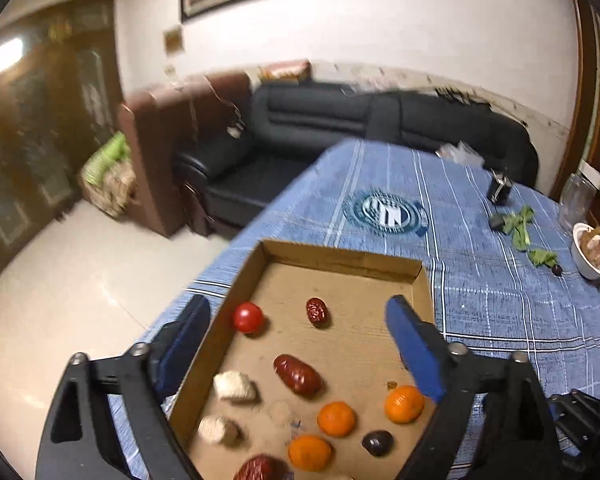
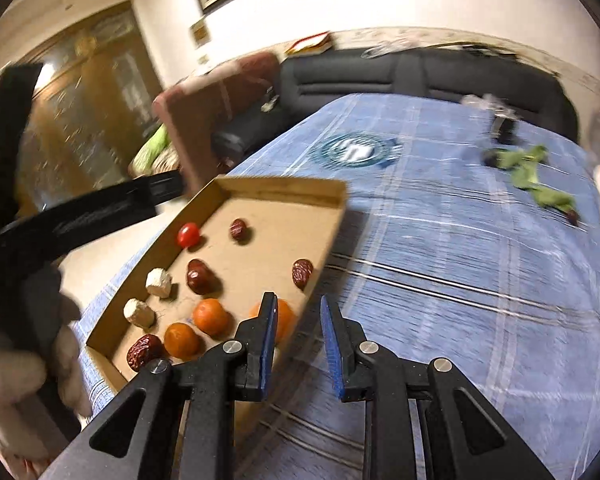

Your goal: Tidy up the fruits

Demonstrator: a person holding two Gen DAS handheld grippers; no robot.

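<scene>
A shallow cardboard tray [image 1: 340,255] [image 2: 284,186] lies on the blue checked tablecloth. In it are a red cherry tomato [image 1: 247,317] [image 2: 188,234], several dark red dates [image 1: 299,374] [image 2: 199,276], three small oranges [image 1: 336,418] [image 2: 209,316], two pale lumps [image 1: 234,386] [image 2: 159,282] and a dark plum [image 1: 377,442]. My left gripper [image 1: 298,316] is open wide, straddling the tray from above, empty. My right gripper [image 2: 298,312] is open a little, empty, over the tray's near right rim.
The tablecloth [image 1: 480,300] [image 2: 460,260] hangs to an edge at the left. At the far right lie green leaves [image 1: 520,226] [image 2: 526,168], a white bowl [image 1: 590,254] and a small black object [image 1: 499,190]. A black sofa [image 1: 300,140] stands behind the table.
</scene>
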